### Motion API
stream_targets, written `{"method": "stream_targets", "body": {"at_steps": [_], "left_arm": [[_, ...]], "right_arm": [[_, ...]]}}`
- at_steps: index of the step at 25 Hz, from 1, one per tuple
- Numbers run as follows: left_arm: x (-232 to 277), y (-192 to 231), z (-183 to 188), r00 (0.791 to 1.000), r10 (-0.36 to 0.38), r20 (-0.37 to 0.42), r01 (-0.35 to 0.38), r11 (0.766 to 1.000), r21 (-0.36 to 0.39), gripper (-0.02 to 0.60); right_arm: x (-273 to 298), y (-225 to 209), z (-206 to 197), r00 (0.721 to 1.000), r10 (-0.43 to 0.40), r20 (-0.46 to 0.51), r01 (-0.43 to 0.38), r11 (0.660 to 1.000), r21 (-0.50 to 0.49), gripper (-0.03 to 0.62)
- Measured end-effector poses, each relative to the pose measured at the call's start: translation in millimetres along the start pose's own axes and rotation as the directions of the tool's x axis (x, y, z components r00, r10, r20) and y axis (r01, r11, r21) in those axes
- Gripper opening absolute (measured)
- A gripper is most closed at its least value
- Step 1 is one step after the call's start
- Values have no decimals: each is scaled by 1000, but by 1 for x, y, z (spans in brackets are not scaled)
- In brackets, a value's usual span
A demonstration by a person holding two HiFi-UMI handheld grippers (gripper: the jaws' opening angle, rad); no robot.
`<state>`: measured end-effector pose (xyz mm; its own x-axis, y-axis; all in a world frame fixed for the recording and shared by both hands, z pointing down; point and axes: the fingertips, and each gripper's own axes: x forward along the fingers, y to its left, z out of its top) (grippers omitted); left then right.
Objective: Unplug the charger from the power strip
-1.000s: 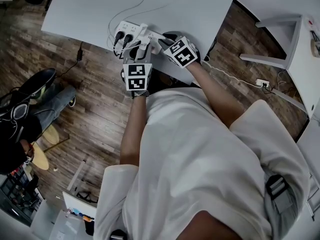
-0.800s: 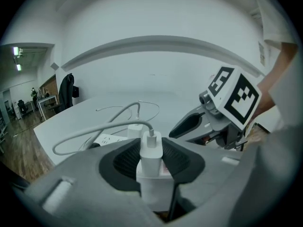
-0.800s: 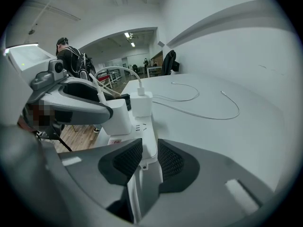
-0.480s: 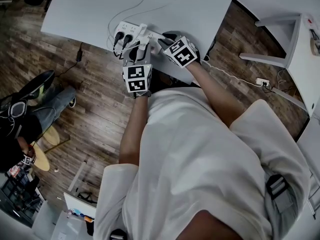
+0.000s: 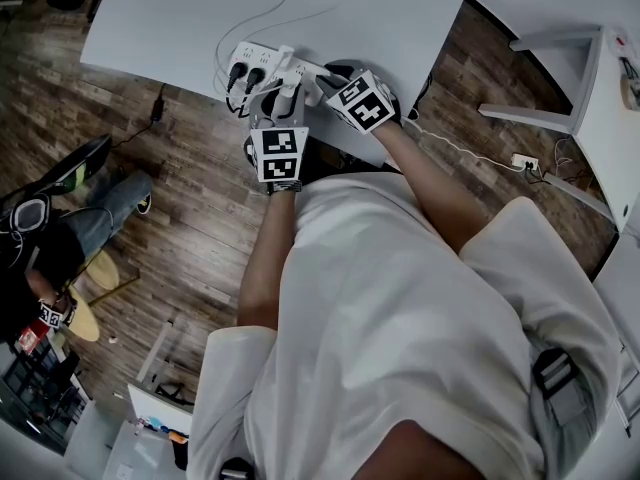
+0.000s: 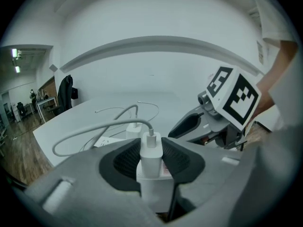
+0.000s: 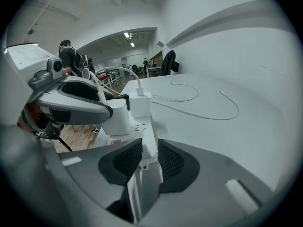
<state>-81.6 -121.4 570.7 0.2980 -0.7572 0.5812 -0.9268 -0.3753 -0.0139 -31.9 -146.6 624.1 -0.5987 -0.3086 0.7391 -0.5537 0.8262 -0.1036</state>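
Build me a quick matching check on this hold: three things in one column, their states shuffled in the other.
Things:
1. left gripper
2. right gripper
3. white cable

States:
a. shut on the end of the power strip
b. plugged into the top of the charger
c. shut on the charger

Pairs: 1-c, 2-a, 3-b.

White charger point(image 6: 150, 161), white power strip point(image 7: 142, 128), white table point(image 5: 170, 23), brown wood-grain floor point(image 5: 200, 203).
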Motion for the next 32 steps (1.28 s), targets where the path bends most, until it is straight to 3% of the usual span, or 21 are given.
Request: {"method": "stream_targets", "body": {"at_steps": [3, 7, 10, 12, 17, 19, 26, 32], "left_arm": [[0, 0, 0, 1000, -4, -2, 4, 1000, -6, 139], [-1, 6, -1, 999, -21, 28, 24, 990, -142, 140], [-1, 7, -1, 999, -28, 41, 36, 982, -187, 140], [-1, 7, -1, 999, -27, 35, 33, 985, -170, 140], [0, 1, 1, 1000, -15, 6, 16, 999, -37, 140], [0, 1, 2, 1000, -14, 3, 14, 1000, -26, 140], [-2, 7, 1, 999, -23, 31, 27, 990, -140, 140], [-1, 9, 0, 999, -27, 38, 33, 986, -164, 140]], "right_arm": [[0, 0, 0, 1000, 2, -1, -2, 1000, 0, 106], [0, -1, -1, 1000, 0, 4, 0, 1000, 2, 106], [1, -1, -4, 1000, 2, 3, -2, 1000, 13, 106], [1, -1, -3, 1000, 2, 5, -2, 1000, 17, 106], [2, 0, -3, 1000, 6, 4, -6, 1000, 14, 107], [1, -1, -3, 1000, 5, 4, -5, 1000, 15, 107], [-1, -1, -1, 1000, 4, 9, -4, 1000, 10, 107], [1, -1, -1, 1000, 1, 15, -1, 1000, 12, 107]]}}
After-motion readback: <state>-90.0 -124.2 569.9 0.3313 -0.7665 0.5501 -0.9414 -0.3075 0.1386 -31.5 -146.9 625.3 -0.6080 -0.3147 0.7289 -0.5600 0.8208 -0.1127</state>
